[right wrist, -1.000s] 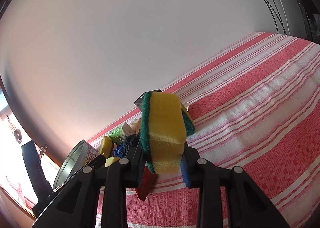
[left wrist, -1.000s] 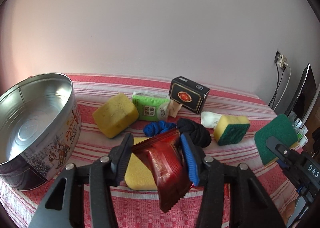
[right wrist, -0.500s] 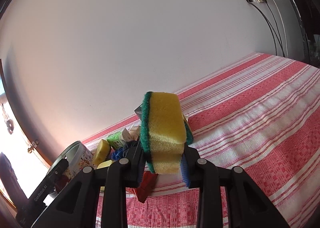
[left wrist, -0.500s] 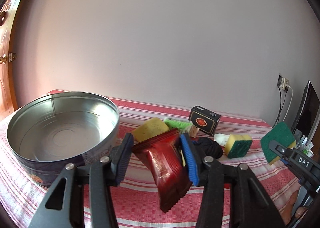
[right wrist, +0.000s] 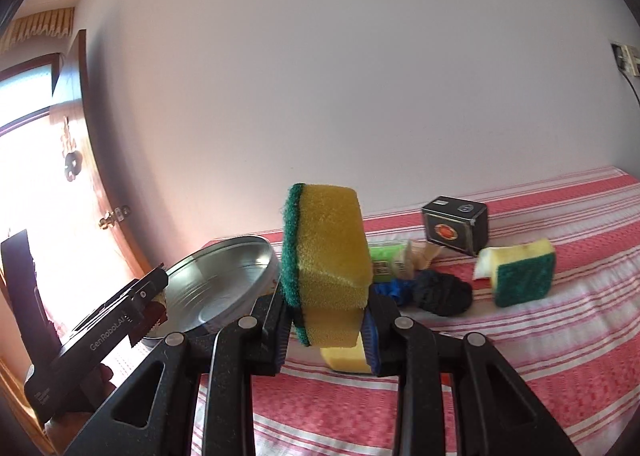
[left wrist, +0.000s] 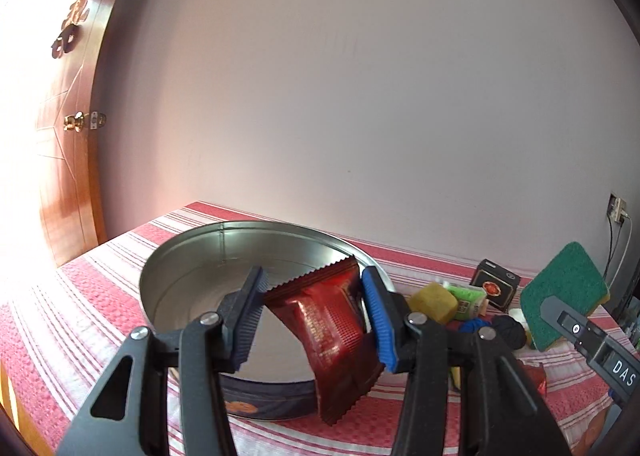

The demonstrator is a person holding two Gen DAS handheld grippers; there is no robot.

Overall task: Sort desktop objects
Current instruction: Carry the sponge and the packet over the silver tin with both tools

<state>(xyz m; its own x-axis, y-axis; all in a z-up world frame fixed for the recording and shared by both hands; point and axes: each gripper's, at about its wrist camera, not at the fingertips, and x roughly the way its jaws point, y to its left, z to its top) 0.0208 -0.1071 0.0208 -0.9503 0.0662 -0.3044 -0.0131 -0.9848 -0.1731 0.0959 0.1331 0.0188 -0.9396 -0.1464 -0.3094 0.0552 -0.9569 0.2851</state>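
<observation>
My left gripper [left wrist: 314, 316] is shut on a dark red foil packet [left wrist: 328, 320] and holds it above the near rim of a round metal tin [left wrist: 192, 268]. My right gripper [right wrist: 326, 320] is shut on a yellow sponge with a green scouring side [right wrist: 328, 252], held up over the striped cloth. That sponge also shows at the right in the left wrist view [left wrist: 564, 288]. The tin [right wrist: 224, 280] lies left of the right gripper, with the left gripper [right wrist: 148, 296] at its near edge.
On the red-and-white striped cloth [right wrist: 540, 356] lie a black box [right wrist: 456, 228], a second green-and-yellow sponge [right wrist: 520, 276], a black cloth bundle [right wrist: 440, 292], a blue one [right wrist: 396, 290], a green packet [right wrist: 384, 256] and a plain yellow sponge [left wrist: 434, 302]. A wooden door [left wrist: 60, 136] stands left.
My left gripper has swung left with the red packet, from over the pile to over the tin. My right gripper has turned left with its sponge, bringing tin and pile into view.
</observation>
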